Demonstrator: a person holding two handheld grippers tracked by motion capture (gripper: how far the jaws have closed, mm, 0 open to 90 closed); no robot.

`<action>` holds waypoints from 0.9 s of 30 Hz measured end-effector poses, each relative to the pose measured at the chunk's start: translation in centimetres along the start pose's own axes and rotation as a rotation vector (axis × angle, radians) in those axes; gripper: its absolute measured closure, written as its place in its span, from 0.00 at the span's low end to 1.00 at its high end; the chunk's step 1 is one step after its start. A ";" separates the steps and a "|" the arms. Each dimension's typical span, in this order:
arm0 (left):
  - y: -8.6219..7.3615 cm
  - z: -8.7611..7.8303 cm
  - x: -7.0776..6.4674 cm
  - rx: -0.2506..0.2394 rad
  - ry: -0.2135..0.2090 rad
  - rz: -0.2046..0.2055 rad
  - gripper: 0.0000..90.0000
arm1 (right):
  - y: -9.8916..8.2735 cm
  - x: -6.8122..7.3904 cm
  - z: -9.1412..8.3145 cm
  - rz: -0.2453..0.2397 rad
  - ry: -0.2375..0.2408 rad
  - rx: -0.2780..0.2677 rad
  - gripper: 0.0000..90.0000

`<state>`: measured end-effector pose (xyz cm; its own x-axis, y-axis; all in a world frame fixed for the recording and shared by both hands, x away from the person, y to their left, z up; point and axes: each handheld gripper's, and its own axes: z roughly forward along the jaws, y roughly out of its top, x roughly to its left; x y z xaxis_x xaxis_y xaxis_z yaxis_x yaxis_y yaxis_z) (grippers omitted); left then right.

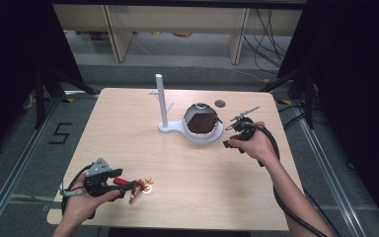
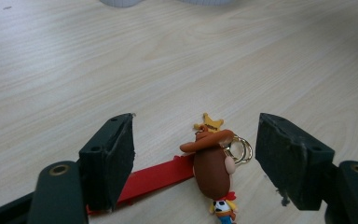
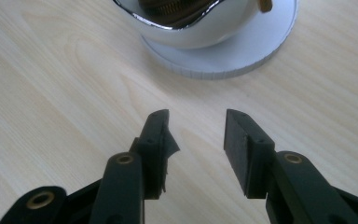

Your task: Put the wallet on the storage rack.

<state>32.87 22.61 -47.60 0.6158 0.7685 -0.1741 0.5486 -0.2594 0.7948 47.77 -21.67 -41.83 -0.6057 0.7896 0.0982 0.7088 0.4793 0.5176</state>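
Observation:
A keychain (image 2: 212, 168) lies flat on the wooden table: a brown-hatted figure with a red strap (image 2: 158, 177) and a gold ring (image 2: 240, 149). My left gripper (image 2: 196, 123) stands open around it, and neither pad touches it. In the high view the keychain (image 1: 140, 186) sits at the front left, just ahead of my left gripper (image 1: 131, 188). My right gripper (image 1: 227, 136) is open with nothing between its fingers, low over the table beside the white stand's round base (image 1: 197, 136). In the right gripper view, the gripper (image 3: 196, 119) points at that base (image 3: 242, 51).
The white stand has an upright post (image 1: 160, 98) with short pegs and a chrome-rimmed cup (image 1: 201, 121) holding something dark brown. A small dark hole (image 1: 220, 103) marks the table behind it. The table's front edge runs close under my left hand.

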 end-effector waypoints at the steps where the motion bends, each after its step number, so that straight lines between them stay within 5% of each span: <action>1: 0.0 0.0 0.0 0.009 -0.002 0.001 0.31 | -0.1 0.0 0.2 0.004 0.001 0.002 0.68; 13: 0.7 0.3 -0.7 0.066 0.002 0.049 0.35 | -1.2 -0.2 0.6 0.028 0.019 0.037 0.68; 17: 1.0 0.0 -0.8 0.120 0.000 0.055 0.37 | -1.5 -0.3 0.5 0.028 0.020 0.044 0.68; 18: 1.1 -0.2 -0.7 0.170 -0.007 0.083 0.37 | -1.7 -0.2 0.7 0.053 0.023 0.069 0.68; 22: 1.2 -0.2 -0.9 0.206 -0.010 0.070 0.38 | -2.1 -0.2 0.9 0.069 0.007 0.113 0.68; 27: 1.4 0.6 -1.3 0.328 -0.015 0.088 0.39 | -2.8 -0.3 1.1 0.044 0.011 0.107 0.67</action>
<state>33.22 20.93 -46.59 0.6755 0.7269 -0.1239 0.6446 -0.5004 0.5780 46.35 -22.87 -44.23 -0.5767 0.8068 0.1283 0.7688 0.4829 0.4194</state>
